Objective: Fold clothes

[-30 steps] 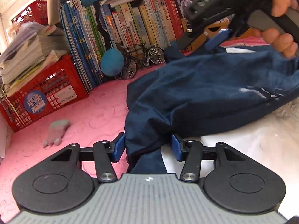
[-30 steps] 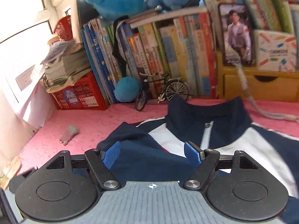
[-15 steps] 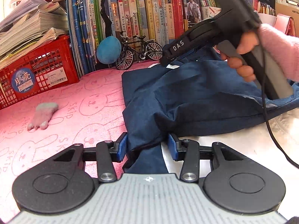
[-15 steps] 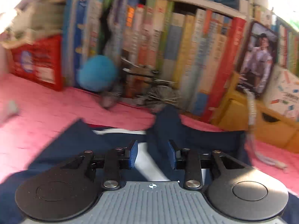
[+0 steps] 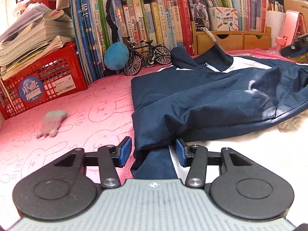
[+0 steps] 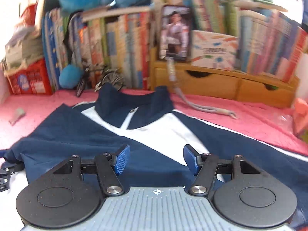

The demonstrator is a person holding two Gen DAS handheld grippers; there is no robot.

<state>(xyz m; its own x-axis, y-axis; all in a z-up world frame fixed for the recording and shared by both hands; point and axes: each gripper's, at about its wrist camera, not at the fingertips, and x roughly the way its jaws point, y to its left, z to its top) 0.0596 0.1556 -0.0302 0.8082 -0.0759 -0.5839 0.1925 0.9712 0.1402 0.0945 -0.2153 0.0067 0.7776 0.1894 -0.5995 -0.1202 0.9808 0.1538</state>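
- Left gripper: its blue-padded jaws stand apart, one on each side of a bunched navy fold at the near left edge of the garment; the cloth lies between the pads, and neither pad visibly presses it.
- Right gripper: its jaws are spread wide and empty, hovering just above the garment's mid-body. The cloth lies directly below and ahead of them.
- Key relation: the left gripper is the nearer to a graspable edge, since a fold already sits in its gap. The right gripper has only flat cloth beneath it.
- Task object: a navy-and-white zip-front jacket of smooth woven fabric lies front-up on a pink quilted bed cover with rabbit outlines, its long axis running away from the right gripper toward the collar at the far end.
- Appearance: one navy panel or sleeve lies diagonally across the white chest, rumpled; the collar stands up. This fits a fold partly made; how far along it is cannot be settled.
- Beyond: a small grey soft scrap, a black model bicycle and a row of upright books.
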